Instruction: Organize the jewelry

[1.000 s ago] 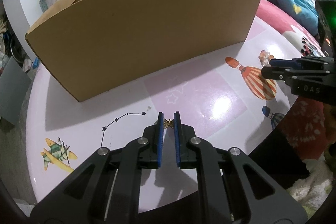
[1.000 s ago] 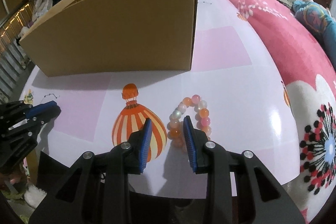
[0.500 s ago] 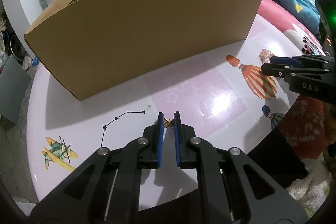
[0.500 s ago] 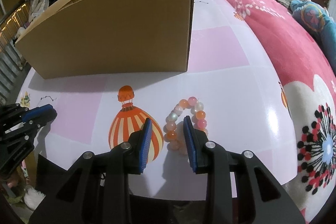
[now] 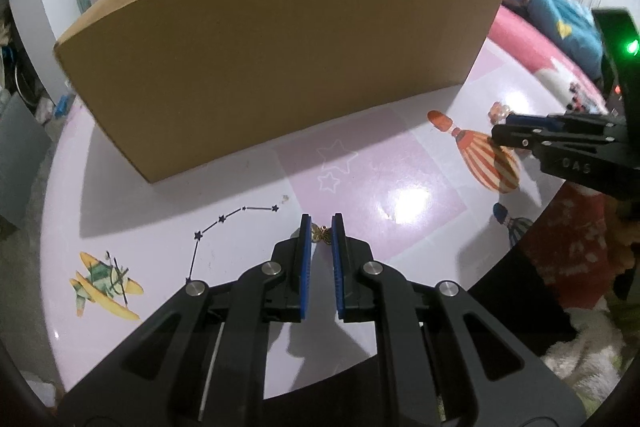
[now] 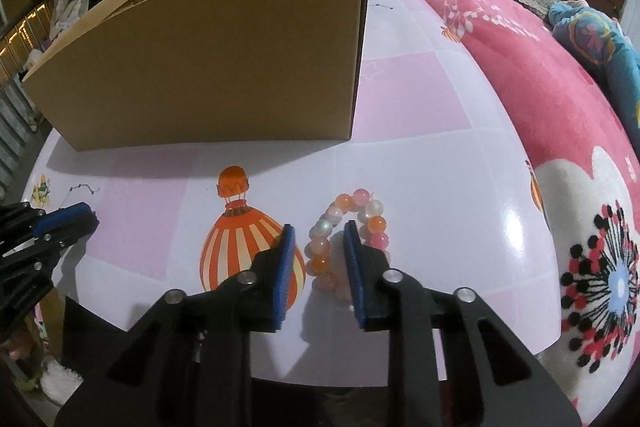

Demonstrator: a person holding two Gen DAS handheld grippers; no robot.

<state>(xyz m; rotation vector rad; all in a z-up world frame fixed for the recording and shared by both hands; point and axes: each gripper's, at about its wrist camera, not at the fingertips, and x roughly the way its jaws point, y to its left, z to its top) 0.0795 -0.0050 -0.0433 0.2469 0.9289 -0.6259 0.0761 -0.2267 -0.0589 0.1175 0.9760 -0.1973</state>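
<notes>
Left tool (image 5: 321, 223) holds a small gold butterfly charm (image 5: 321, 234) narrowly at its tips above the near table (image 5: 160, 211), while right tool (image 6: 316, 233), jaws just closing, straddles the near-left side of the bead bracelet (image 6: 346, 227), presumably for lifting both into the far cardboard box (image 5: 280, 67).

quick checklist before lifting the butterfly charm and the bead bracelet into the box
1. Butterfly charm pinched at the tips of the left gripper: ok.
2. Right gripper straddling one side of the bead bracelet, jaws just closing: ok.
3. Right jaws pressing the beads: not ok, gaps show.
4. Cardboard box open on top: ok.
5. Space inside the box: cannot tell, floor hidden.
6. Table between both items and the box free of obstacles: ok.
</notes>
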